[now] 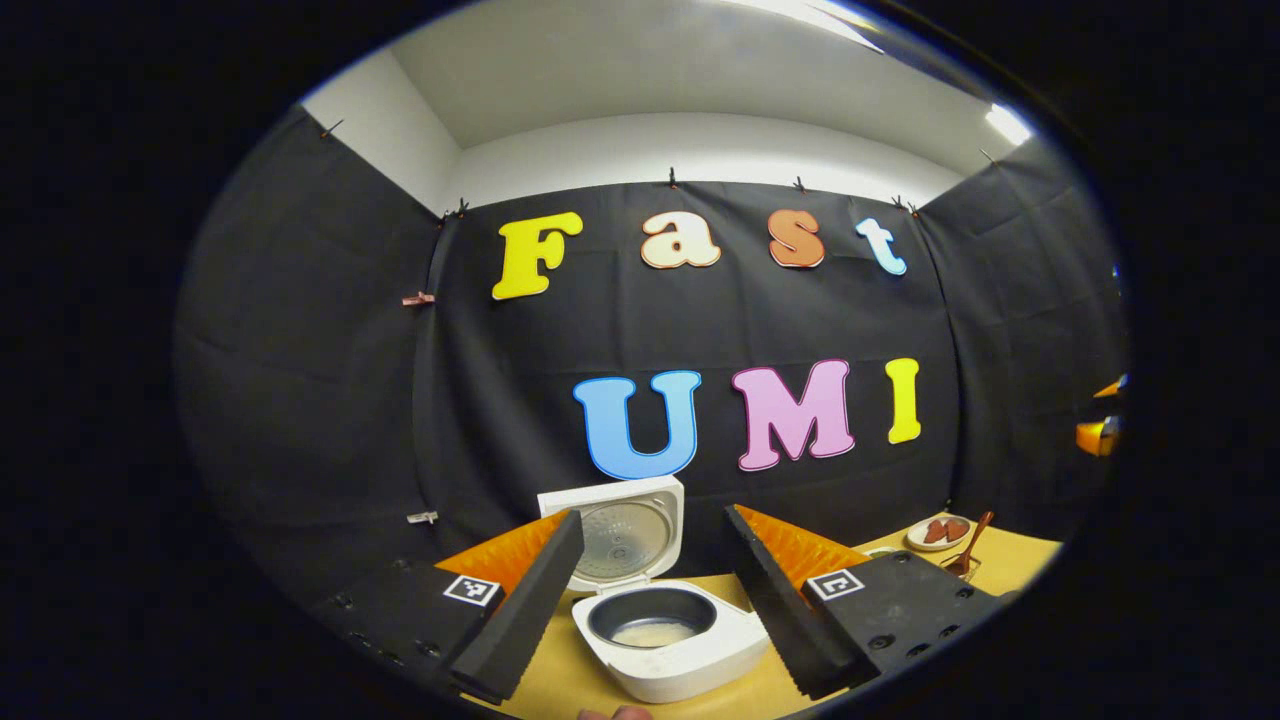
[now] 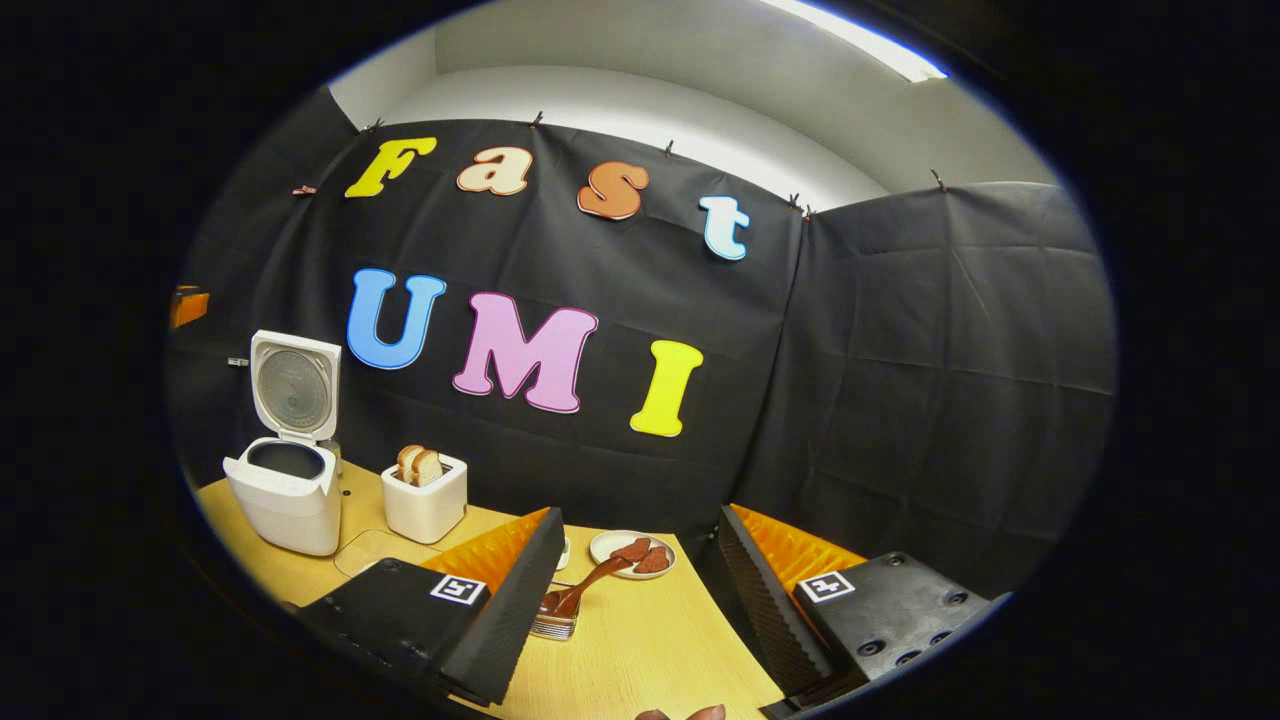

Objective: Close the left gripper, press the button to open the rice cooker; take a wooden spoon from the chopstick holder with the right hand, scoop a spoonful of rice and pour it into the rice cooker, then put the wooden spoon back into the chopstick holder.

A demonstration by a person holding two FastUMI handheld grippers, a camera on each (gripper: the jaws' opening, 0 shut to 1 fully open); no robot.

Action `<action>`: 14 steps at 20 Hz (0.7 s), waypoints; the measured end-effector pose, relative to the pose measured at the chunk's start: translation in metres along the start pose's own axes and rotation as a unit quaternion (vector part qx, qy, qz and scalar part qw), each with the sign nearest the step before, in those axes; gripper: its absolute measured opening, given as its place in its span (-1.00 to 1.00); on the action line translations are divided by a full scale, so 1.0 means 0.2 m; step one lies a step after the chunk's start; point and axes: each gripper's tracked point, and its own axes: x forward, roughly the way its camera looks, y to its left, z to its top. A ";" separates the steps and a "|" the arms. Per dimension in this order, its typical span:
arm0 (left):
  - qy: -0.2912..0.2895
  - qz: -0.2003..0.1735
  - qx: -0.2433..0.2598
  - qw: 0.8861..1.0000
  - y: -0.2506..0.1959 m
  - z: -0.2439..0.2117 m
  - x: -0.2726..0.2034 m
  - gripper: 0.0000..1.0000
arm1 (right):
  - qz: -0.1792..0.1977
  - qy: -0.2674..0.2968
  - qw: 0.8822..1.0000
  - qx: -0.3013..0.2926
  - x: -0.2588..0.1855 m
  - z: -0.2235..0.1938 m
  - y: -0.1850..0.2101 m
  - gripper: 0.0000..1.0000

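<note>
The white rice cooker [image 1: 690, 655] stands on the table with its lid [image 1: 625, 535] raised. Its dark inner pot [image 1: 650, 618] holds a little pale rice. My left gripper [image 1: 652, 520] is open just in front of the cooker, one finger on each side of it. The cooker [image 2: 285, 505] also appears at the far left of the right gripper view. The wooden spoon [image 2: 585, 585] leans in a clear holder [image 2: 555, 622], just ahead of my open right gripper [image 2: 640, 520], beside its left finger. The spoon [image 1: 972, 545] shows at the right of the left gripper view too.
A white toaster [image 2: 425, 500] with two bread slices stands to the right of the cooker. A small plate [image 2: 632, 553] with reddish-brown pieces lies behind the spoon holder. The black cloth wall runs close behind the wooden table [image 2: 650, 650].
</note>
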 end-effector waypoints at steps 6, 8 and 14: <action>0.012 0.008 -0.001 1.000 -0.08 -0.08 -0.09 0.92 | 0.017 0.040 0.999 0.011 0.17 -0.25 -0.02 0.94; 0.023 0.010 -0.001 1.000 -0.12 -0.11 -0.08 0.92 | 0.027 0.058 0.998 0.016 0.24 -0.34 -0.02 0.95; 0.040 0.015 -0.001 0.999 -0.26 -0.15 -0.06 0.92 | 0.074 0.111 0.989 0.061 0.50 -0.65 0.03 0.96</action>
